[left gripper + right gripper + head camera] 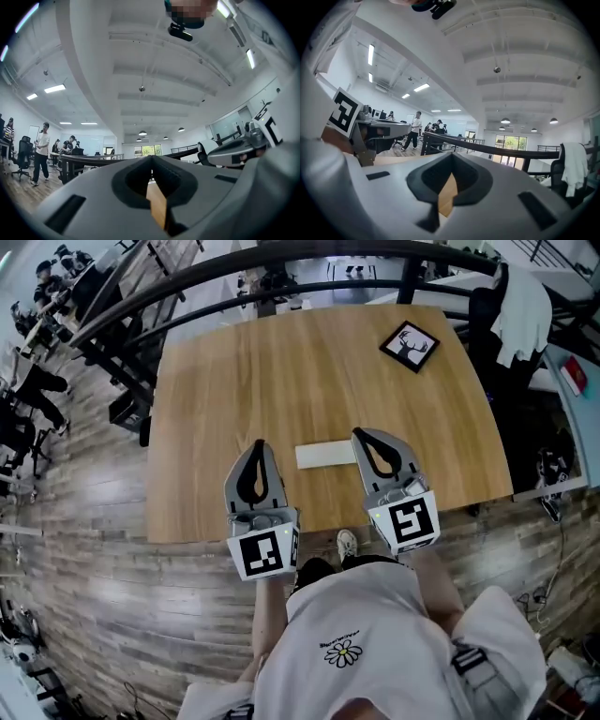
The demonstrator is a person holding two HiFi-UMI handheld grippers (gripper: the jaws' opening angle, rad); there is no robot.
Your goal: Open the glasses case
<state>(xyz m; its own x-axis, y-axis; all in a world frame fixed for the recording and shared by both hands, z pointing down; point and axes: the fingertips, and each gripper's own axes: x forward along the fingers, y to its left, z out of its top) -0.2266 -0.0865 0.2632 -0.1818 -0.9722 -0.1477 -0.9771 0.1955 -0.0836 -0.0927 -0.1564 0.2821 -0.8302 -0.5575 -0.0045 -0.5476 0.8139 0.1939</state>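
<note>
Flat on the table (281,371), near its front edge: white glasses case (323,455). Just left of the case: left hand-held gripper (259,442), jaws pressed together, nothing between them. At the case's right end: right hand-held gripper (358,434), likewise closed and empty; contact with the case unclear. Well beyond the case, toward the far right corner: framed deer picture (410,345).

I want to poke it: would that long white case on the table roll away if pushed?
Probably not: the glasses case looks flat and boxy, so it should slide, not roll. The wooden table looks smooth, so it may skid easily. It lies low, so tipping seems unlikely.
</note>
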